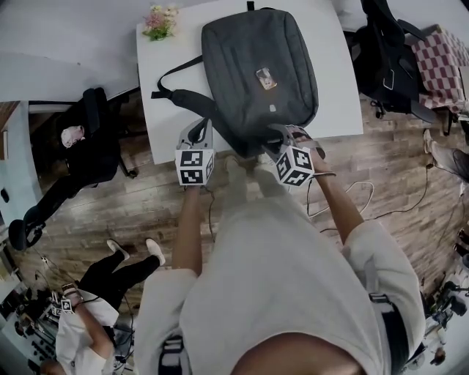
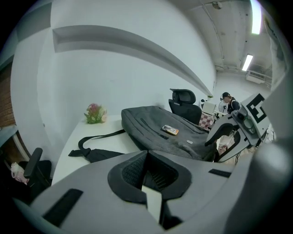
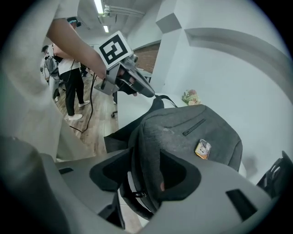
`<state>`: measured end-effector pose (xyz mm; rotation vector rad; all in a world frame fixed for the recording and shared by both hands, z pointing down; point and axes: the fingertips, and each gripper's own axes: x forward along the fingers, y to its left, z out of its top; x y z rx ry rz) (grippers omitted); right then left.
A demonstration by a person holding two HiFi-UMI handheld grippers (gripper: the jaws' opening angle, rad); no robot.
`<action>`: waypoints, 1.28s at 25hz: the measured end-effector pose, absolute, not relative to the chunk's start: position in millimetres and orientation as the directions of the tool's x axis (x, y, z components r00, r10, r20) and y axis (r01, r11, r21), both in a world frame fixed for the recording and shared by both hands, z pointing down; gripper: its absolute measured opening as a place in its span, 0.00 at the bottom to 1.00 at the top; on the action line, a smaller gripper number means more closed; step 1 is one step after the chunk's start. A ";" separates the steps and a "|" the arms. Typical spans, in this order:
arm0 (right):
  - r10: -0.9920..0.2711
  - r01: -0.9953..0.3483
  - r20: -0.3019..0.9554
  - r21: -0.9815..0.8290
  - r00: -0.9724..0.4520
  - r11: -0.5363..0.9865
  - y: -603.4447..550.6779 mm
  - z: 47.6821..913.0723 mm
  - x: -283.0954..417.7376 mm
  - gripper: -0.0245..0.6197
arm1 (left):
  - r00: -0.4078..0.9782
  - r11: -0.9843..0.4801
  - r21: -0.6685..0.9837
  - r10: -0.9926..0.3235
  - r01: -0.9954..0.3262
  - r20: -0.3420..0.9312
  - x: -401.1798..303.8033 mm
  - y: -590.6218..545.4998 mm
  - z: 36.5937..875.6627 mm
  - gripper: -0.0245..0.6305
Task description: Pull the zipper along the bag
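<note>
A grey backpack (image 1: 256, 66) lies flat on the white table (image 1: 333, 80), with a small orange tag (image 1: 266, 78) on its front and a black strap (image 1: 179, 91) trailing to the left. My left gripper (image 1: 199, 130) is at the table's near edge beside the strap. In the left gripper view it (image 2: 147, 171) is shut with nothing seen between the pads, and the backpack (image 2: 165, 137) lies beyond. My right gripper (image 1: 282, 135) is at the bag's near edge. In the right gripper view it (image 3: 146, 176) stands open, with the folded rim of the backpack (image 3: 183, 132) between its jaws.
A small flower pot (image 1: 160, 20) stands at the table's far left corner. A black office chair (image 1: 88, 139) is left of the table, and another chair with a checked cloth (image 1: 440, 58) is at the right. A second person (image 1: 95, 307) stands lower left. Cables (image 1: 352, 198) lie on the wooden floor.
</note>
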<state>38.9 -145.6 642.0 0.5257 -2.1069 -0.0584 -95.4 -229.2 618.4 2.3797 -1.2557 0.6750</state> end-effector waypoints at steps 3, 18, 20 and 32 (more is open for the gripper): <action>-0.383 -0.338 0.802 0.241 -0.459 0.910 -151.1 651.0 37.0 0.38 | 0.503 -0.566 0.088 -0.638 -0.820 0.583 -91.4 -235.4 627.0 0.08; -0.283 -0.267 0.822 0.166 -0.494 0.949 -147.2 650.8 35.3 0.16 | 0.526 -0.619 0.093 -0.567 -0.780 0.634 -85.1 -250.8 656.1 0.10; -0.270 -0.266 0.824 0.151 -0.499 0.952 -147.1 650.7 35.4 0.16 | 0.534 -0.653 0.079 -0.538 -0.753 0.652 -80.2 -251.4 661.9 0.15; -0.258 -0.278 0.823 0.128 -0.507 0.952 -148.9 652.0 36.8 0.16 | 0.486 -0.803 -0.123 -0.466 -0.583 0.739 -77.9 -253.7 684.3 0.27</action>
